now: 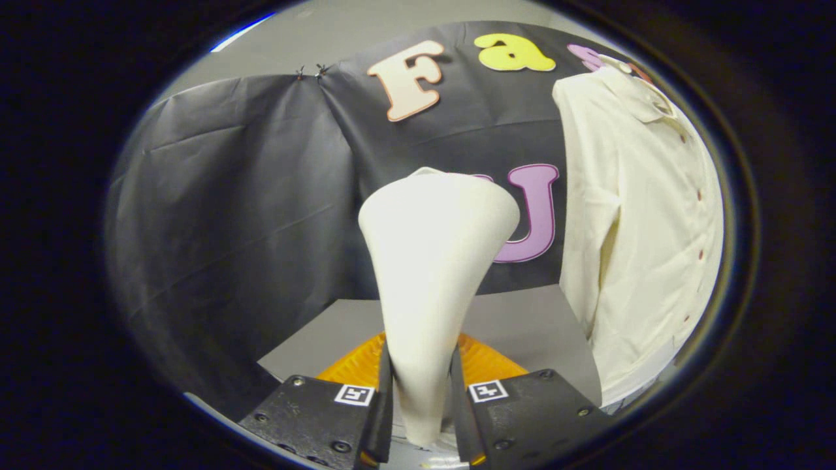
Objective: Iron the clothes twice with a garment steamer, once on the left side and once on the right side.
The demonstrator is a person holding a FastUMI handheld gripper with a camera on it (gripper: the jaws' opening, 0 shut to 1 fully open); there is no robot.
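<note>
A cream garment steamer (431,261) stands upright between my fingers, its narrow handle clamped low down and its wide head flaring above. My gripper (421,398) is shut on the steamer's handle, both black fingers pressing its sides. A cream button-up shirt (637,222) hangs to the right, beyond the steamer's head, its collar up high and its button row facing me. The steamer head is apart from the shirt, left of its sleeve.
An orange ribbed dish (480,362) lies on the grey table (522,326) just beyond my fingers, behind the steamer's handle. Black cloth walls (241,209) close the booth at the left and the back.
</note>
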